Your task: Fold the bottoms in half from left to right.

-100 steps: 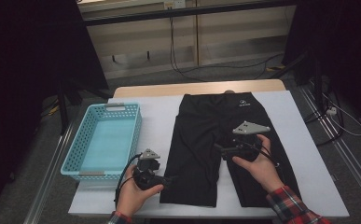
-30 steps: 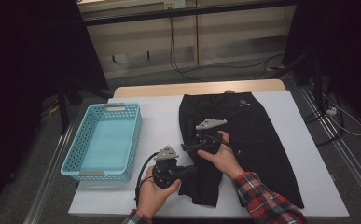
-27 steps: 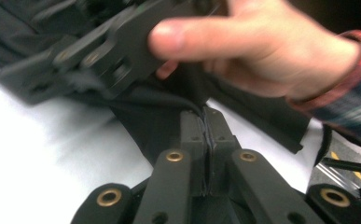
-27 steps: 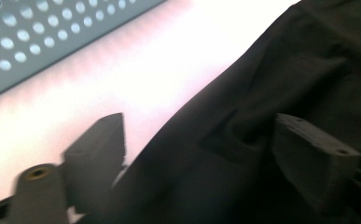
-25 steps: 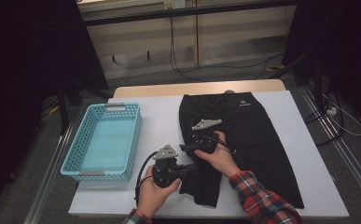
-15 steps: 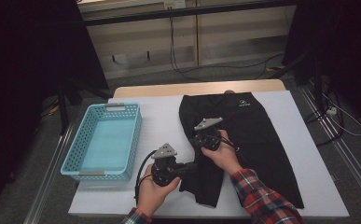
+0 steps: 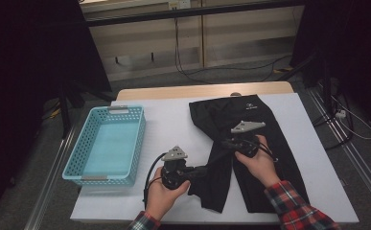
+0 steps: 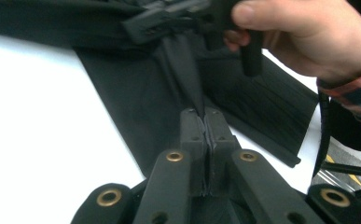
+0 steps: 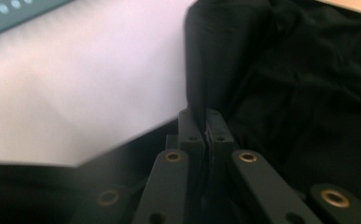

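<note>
A pair of black trousers (image 7: 280, 154) lies on the white table (image 7: 169, 125), its left leg folded over towards the middle. My left gripper (image 7: 206, 169) is near the front edge, shut on the hem of the folded leg; the left gripper view shows the cloth pinched between its jaws (image 8: 205, 113). My right gripper (image 7: 224, 143) is farther back over the trousers, shut on a fold of the same black cloth (image 9: 199, 112). A ridge of fabric (image 8: 187, 70) runs taut from one gripper to the other.
A light blue plastic basket (image 7: 138, 139) stands on the table's left side. White tabletop lies between it and the trousers. A person's hands and plaid sleeves come in from the front edge. Cables trail on the floor beyond the table.
My right gripper has closed on the cloth and moved to the right with it, drawing the fold taut. The left gripper has stayed in place, still pinching the hem.
</note>
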{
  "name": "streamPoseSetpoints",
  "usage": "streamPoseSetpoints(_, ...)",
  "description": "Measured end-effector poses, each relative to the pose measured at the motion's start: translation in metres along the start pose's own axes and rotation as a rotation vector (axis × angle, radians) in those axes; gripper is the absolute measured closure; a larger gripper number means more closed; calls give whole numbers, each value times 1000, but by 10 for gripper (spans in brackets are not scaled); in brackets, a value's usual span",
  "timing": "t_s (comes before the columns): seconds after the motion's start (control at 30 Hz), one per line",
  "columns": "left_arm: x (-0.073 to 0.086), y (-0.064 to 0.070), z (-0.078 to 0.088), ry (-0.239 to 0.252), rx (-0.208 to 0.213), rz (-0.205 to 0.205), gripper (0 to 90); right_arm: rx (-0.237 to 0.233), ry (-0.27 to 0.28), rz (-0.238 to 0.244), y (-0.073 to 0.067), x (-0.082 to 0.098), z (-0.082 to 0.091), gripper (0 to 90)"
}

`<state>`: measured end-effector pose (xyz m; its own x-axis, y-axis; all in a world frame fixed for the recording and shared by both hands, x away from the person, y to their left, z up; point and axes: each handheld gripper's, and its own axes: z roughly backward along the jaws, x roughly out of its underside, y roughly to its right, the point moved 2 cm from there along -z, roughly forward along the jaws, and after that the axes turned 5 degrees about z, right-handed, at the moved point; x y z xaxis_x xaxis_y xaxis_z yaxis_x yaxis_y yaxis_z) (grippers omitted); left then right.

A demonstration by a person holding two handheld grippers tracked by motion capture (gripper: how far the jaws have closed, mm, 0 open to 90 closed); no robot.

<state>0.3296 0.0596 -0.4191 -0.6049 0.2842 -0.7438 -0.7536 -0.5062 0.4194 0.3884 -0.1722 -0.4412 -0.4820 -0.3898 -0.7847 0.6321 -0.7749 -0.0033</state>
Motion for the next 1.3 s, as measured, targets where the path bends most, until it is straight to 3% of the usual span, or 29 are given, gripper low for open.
streamPoseSetpoints(0.13,1,-3,-4,-23,-7,6,887,8,-38,80,-2,6,1,840)
streamPoseSetpoints(0.3,3,-2,-6,-29,0,10,887,4,-16,89,-3,-3,-13,588)
streamPoseSetpoints(0.47,4,-3,-6,-38,6,9,886,4,23,84,-3,-17,-32,478)
streamPoseSetpoints(0.67,5,-5,-6,-33,-2,14,886,-43,38,110,-8,-34,-55,422)
streamPoseSetpoints(0.83,6,-10,-5,-38,-14,30,886,-35,-5,140,-10,-37,-77,437)
streamPoseSetpoints(1.03,6,-11,-5,-45,-19,37,886,-18,-57,85,-9,-31,-97,435)
streamPoseSetpoints(1.13,6,-10,-4,-40,-15,42,886,-4,-60,92,-8,-32,-97,516)
streamPoseSetpoints(1.23,4,-9,-4,-35,2,37,887,-18,-56,125,-9,-33,-97,851)
streamPoseSetpoints(1.3,3,-6,-3,-27,18,35,886,-21,-62,111,-8,-34,-97,891)
